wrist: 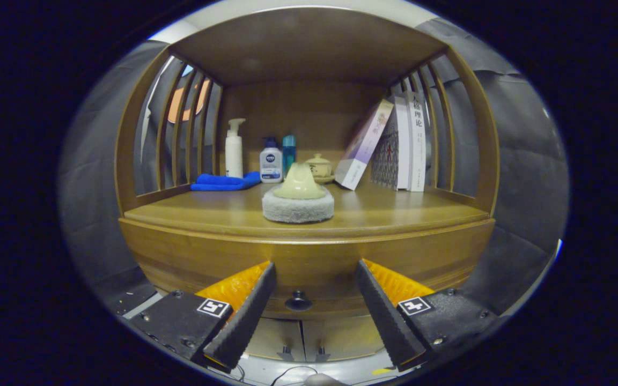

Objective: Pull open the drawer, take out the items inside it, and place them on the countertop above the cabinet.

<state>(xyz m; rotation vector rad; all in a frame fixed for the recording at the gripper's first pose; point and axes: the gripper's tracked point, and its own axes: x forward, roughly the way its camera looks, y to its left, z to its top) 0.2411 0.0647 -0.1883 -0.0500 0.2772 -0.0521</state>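
My jaws stand apart, the drawer knob [298, 301] between them, just ahead (untouched); a scrubbing pad [298, 198] sits on the desk [395, 214] above.

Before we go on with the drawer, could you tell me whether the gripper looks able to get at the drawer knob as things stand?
Probably yes. The gripper is open, and the drawer knob sits between its fingers with nothing in front of it; the scrubbing pad rests up on the countertop, out of the way.
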